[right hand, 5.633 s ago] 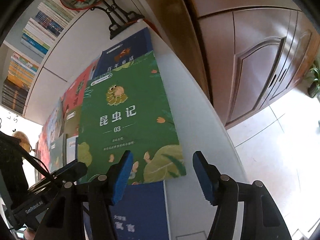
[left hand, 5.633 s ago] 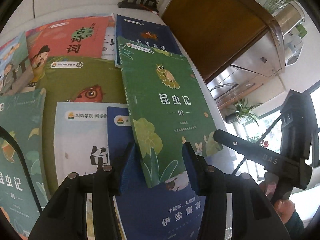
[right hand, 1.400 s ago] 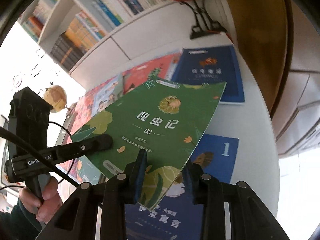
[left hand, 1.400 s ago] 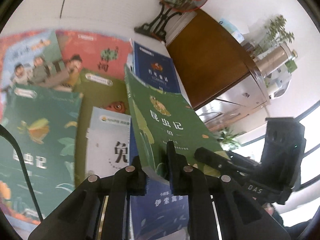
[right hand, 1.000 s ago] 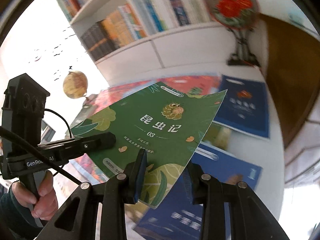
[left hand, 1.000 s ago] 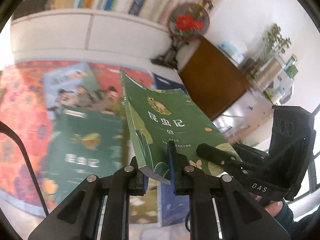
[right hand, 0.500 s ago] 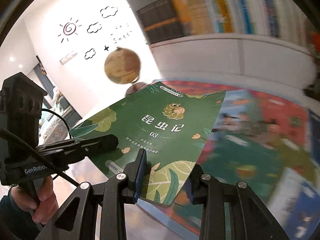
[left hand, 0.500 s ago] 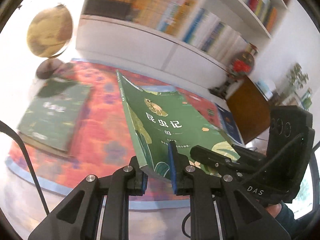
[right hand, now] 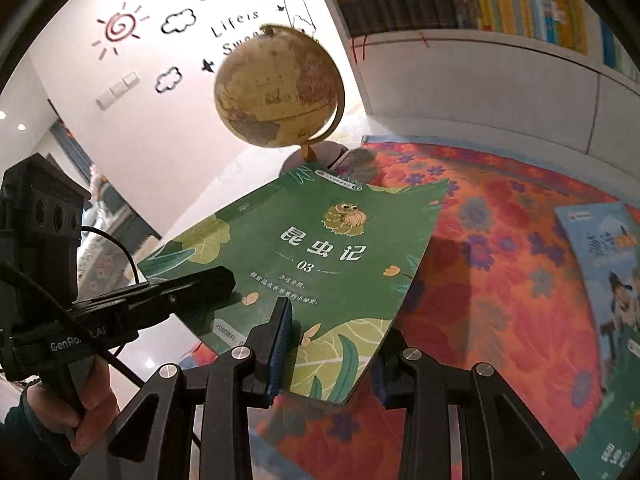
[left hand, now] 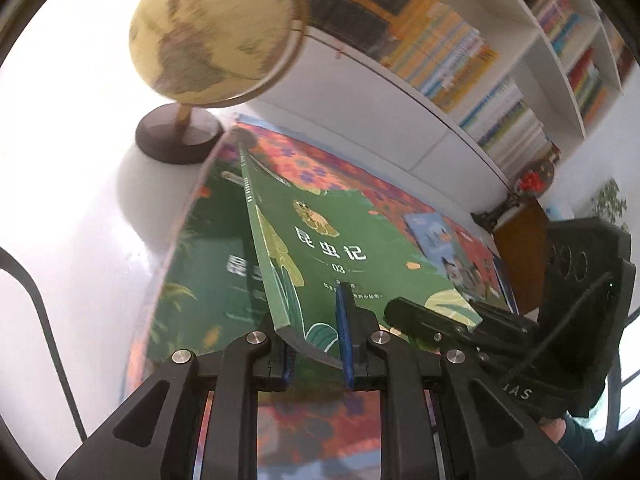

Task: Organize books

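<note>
Both grippers carry a green book numbered 03 [left hand: 344, 240] [right hand: 320, 256] in the air, tilted. My left gripper [left hand: 318, 354] is shut on its near edge by the spine. My right gripper [right hand: 328, 356] is shut on the near right corner, one blue pad on the cover, the other beneath. In the left wrist view, another green book [left hand: 200, 280] lies flat under the carried one on a floral cloth [left hand: 328, 168]. The right gripper [left hand: 448, 332] shows at the book's right edge there; the left gripper [right hand: 192, 292] shows at the left in the right wrist view.
A globe [left hand: 216, 36] [right hand: 276, 92] on a dark round base [left hand: 176, 136] stands just beyond the flat green book. A light-blue picture book [right hand: 604, 268] lies to the right on the cloth [right hand: 500, 280]. Bookshelves [left hand: 500, 64] line the back wall. A hand [right hand: 80, 396] holds the left gripper.
Both grippers have swung the green book left across the table, away from the scattered books; the globe and the flat green book beneath now sit close in front.
</note>
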